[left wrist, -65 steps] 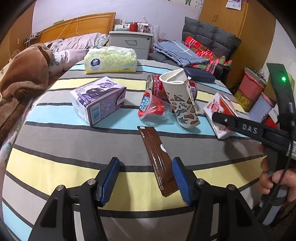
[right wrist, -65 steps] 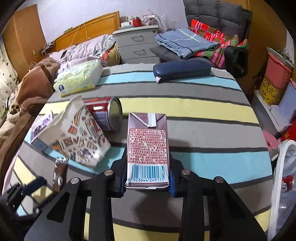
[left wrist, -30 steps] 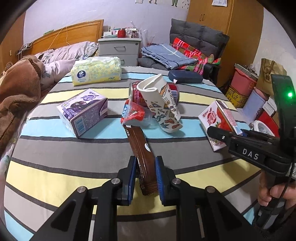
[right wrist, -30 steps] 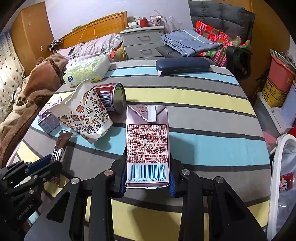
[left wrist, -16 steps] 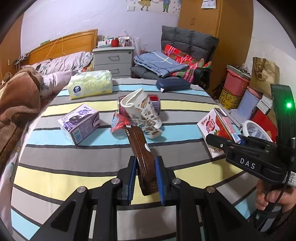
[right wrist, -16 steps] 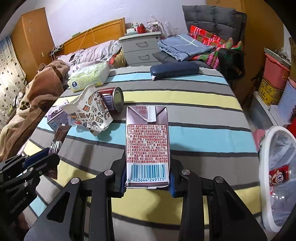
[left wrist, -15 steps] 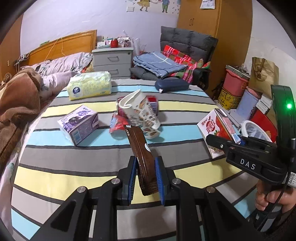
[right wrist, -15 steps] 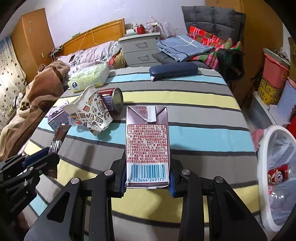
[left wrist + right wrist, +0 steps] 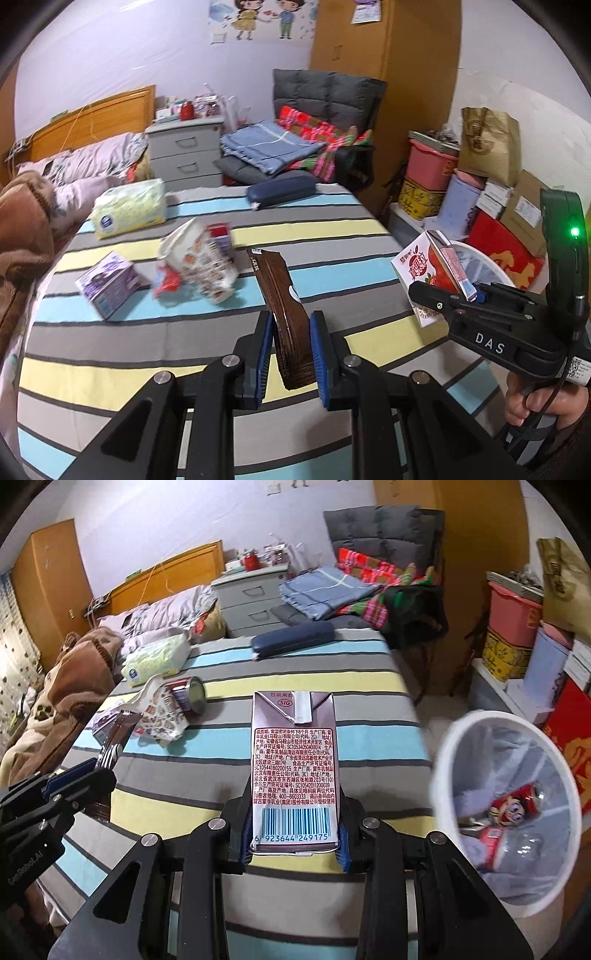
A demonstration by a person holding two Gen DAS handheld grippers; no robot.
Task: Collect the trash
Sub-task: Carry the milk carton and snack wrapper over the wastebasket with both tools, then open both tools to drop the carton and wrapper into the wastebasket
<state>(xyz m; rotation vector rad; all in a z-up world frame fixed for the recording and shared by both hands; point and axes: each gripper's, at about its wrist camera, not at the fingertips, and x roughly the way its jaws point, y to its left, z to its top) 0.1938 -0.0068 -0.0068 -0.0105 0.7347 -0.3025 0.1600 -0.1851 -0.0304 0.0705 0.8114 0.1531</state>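
Carry-to-bin step: brown wrapper (image 9: 286,314) is clamped in left gripper (image 9: 289,360), milk carton (image 9: 294,775) in right gripper (image 9: 293,843); next, both are positioned over white bin (image 9: 506,808) and released.

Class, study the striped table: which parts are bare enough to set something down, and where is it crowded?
Free: the stripes between the navy case and the held carton, and the near edge. Crowded: the left side, with tissue pack, purple carton, paper cup and can.
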